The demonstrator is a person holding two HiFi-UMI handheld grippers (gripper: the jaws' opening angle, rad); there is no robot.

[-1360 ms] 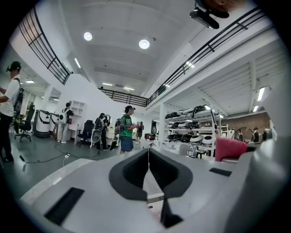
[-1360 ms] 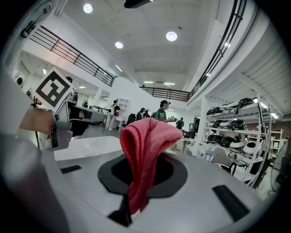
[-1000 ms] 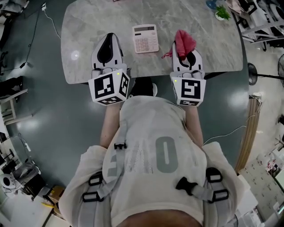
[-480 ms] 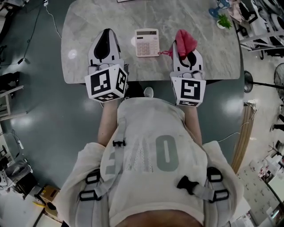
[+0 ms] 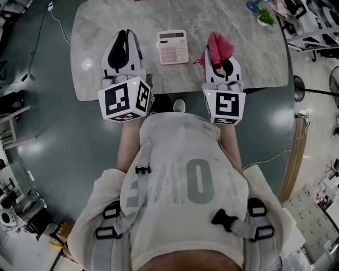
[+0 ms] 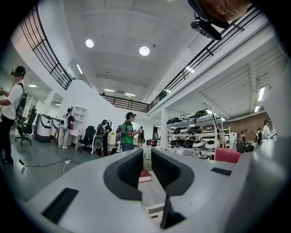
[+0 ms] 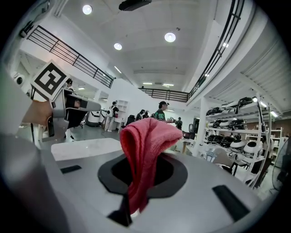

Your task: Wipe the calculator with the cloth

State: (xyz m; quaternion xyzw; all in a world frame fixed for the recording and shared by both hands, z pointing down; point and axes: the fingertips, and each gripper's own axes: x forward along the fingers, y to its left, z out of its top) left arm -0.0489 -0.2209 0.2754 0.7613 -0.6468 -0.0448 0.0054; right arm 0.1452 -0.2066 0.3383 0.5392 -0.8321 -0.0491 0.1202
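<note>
A pale pink calculator [image 5: 174, 46] lies flat on the grey marble table [image 5: 254, 58], between my two grippers in the head view. My right gripper [image 5: 219, 53] hovers just right of it, shut on a red cloth [image 5: 220, 43] that stands bunched above the jaws. In the right gripper view the cloth [image 7: 144, 150] folds over and hangs down between the jaws. To the calculator's left my left gripper [image 5: 123, 36] is held level above the table. Its jaws [image 6: 147, 170] are shut with nothing between them.
A small potted plant [image 5: 265, 16] stands at the table's far right corner. The table's near edge [image 5: 175, 91] runs under both grippers. Cables cross the floor [image 5: 58, 26] at the left. Several people [image 6: 128, 132] and shelving [image 6: 200, 136] fill the hall beyond.
My left gripper has lifted a little above the table. The right gripper and the cloth have stayed where they were, and the calculator has not moved.
</note>
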